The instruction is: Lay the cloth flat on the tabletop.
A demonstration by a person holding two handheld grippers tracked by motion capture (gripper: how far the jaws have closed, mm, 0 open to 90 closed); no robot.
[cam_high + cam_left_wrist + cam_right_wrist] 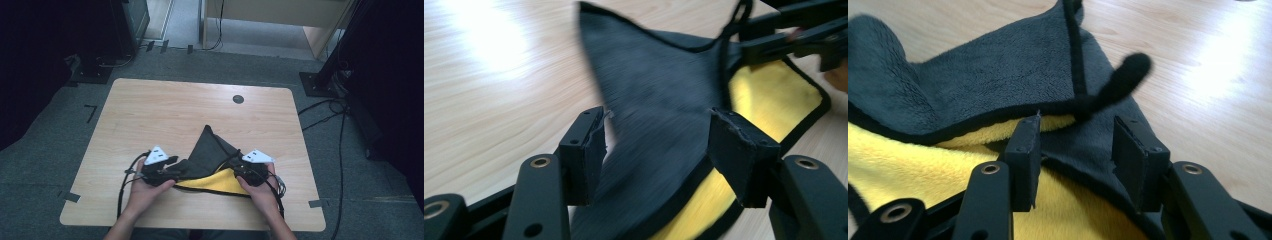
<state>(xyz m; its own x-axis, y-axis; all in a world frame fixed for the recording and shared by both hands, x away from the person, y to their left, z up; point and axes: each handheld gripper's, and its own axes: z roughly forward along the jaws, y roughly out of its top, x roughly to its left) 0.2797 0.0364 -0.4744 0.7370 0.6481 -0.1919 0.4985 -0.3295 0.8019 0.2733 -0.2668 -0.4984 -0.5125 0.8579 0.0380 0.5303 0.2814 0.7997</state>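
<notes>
A cloth [210, 150], dark grey on one face and yellow on the other with black trim, lies folded into a peak near the table's front edge. My left gripper [176, 168] sits at the cloth's left corner. In the left gripper view its jaws [659, 130] stand apart over the grey cloth [659, 85], the pads not pressing it. My right gripper [236, 171] is at the cloth's right corner. In the right gripper view its jaws [1078, 135] are open above the cloth [973, 75], beside a black hanging loop [1120, 80]. The yellow face [888, 165] shows underneath.
The wooden table [150, 115] has a round cable hole [238, 99] at the back right. Dark stands [320, 80] and cables [330, 115] lie on the carpet around it. The other gripper [794, 35] appears far off in the left gripper view.
</notes>
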